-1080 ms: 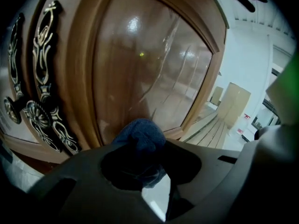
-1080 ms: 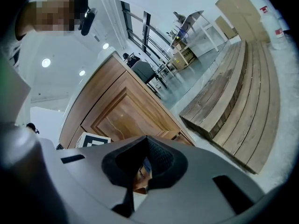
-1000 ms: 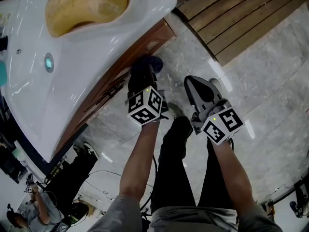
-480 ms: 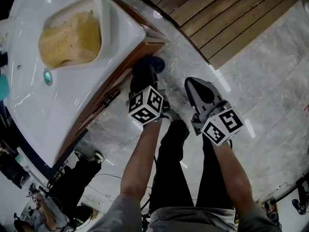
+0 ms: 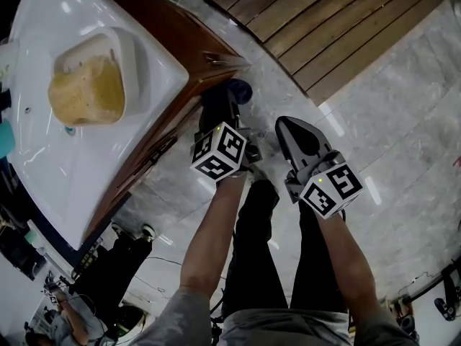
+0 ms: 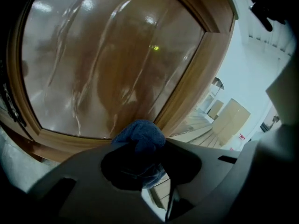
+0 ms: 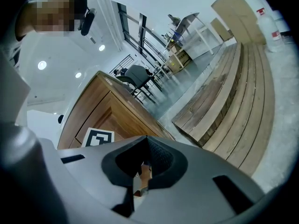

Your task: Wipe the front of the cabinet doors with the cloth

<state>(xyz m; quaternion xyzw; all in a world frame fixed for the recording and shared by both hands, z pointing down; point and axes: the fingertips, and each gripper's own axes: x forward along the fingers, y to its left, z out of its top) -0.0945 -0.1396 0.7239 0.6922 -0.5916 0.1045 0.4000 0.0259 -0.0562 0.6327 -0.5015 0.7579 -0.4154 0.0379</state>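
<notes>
A dark blue cloth (image 5: 239, 90) is bunched in my left gripper (image 5: 223, 101), which is shut on it. In the left gripper view the cloth (image 6: 139, 133) presses against the lower frame of the glossy brown cabinet door (image 6: 107, 64), close to the door's right-hand stile; the left gripper (image 6: 140, 149) sits right behind it. In the head view the wooden cabinet (image 5: 189, 56) stands under a white sink top. My right gripper (image 5: 294, 127) hangs over the floor to the right of the cabinet, shut and empty. In the right gripper view, the right gripper (image 7: 142, 166) looks past the cabinet's side (image 7: 105, 111).
The white sink top (image 5: 50, 157) holds a basin with a yellow sponge (image 5: 86, 89). Wooden decking (image 5: 324, 27) lies beyond on the grey marble floor (image 5: 403, 143). The holder's legs (image 5: 259, 265) are below the grippers. Another person (image 5: 108, 265) and cables are at lower left.
The head view has swung, so the basin now sits further left and smaller. My left gripper and the cloth have slid slightly right toward the cabinet's corner. The right gripper has stayed put.
</notes>
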